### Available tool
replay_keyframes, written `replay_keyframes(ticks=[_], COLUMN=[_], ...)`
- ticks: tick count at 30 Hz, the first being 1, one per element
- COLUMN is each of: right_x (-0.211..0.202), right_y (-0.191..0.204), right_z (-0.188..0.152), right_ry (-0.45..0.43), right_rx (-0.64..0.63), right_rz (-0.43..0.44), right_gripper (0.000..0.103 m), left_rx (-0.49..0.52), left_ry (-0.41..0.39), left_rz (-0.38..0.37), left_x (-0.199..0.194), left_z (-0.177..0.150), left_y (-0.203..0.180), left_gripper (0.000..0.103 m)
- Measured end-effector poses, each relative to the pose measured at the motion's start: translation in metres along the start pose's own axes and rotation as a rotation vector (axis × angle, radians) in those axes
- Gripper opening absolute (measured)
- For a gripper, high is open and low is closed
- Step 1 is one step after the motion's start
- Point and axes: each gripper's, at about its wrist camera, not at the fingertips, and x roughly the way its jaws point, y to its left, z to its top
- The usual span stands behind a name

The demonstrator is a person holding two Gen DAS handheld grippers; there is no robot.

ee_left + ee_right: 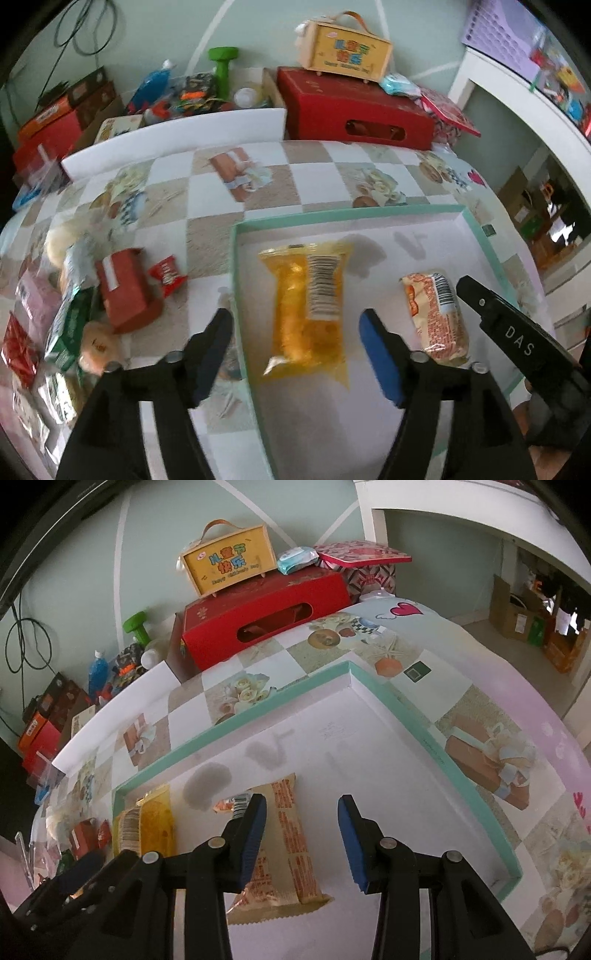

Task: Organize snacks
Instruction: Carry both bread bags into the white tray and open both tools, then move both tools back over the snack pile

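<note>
Two snacks lie side by side in the tray point(236, 258), probably dropped there to sort them from the loose pile point(74, 314) on the cloth. The left gripper point(295, 332) hangs spread above the yellow pack point(306, 314), pads clear of it. The right gripper point(301, 830), angled down, is released too, the orange pack point(284, 849) lying free beneath

At nine o'clock in the left wrist view, the snack pile point(55, 325) blurs and runs off the edge; the right tongs' point(302, 812) finger point(251, 834) hides part of the orange-printed snack packet point(291, 849).
</note>
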Motion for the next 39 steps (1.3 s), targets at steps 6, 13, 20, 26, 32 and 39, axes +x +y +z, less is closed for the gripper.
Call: replay_keyframes(ticks=[6, 13, 20, 26, 32, 39], right_x=[-0.009, -0.018, -0.02, -0.024, -0.027, -0.024], right_y=[0.015, 0.026, 0.033, 0.038, 0.049, 0.072], right_z=[-0.005, -0.015, -0.019, -0.022, -0.023, -0.033], right_ry=[0.009, -0.006, -0.009, -0.024, -0.032, 0.0], right_rx=[-0.053, -0.097, -0.108, -0.129, -0.151, -0.201], right_rz=[-0.023, -0.006, 0.004, -0.005, 0.004, 0.036], right_gripper=[0.078, 0.103, 0.103, 0.103, 0.103, 0.103], left_rx=[-0.057, -0.133, -0.114, -0.092, -0.097, -0.227], left_ry=[-0.042, -0.09, -0.146, -0.112, -0.066, -0.036], left_rz=[0.04, 0.073, 0.109, 0.102, 0.164, 0.196], left_x=[-0.021, -0.032, -0.04, -0.039, -0.041, -0.056], left_z=[-0.008, -0.017, -0.027, -0.031, -0.036, -0.048], left_y=[0.031, 0.06, 0.063, 0.062, 0.075, 0.122], left_gripper=[0.093, 0.102, 0.103, 0.103, 0.103, 0.103])
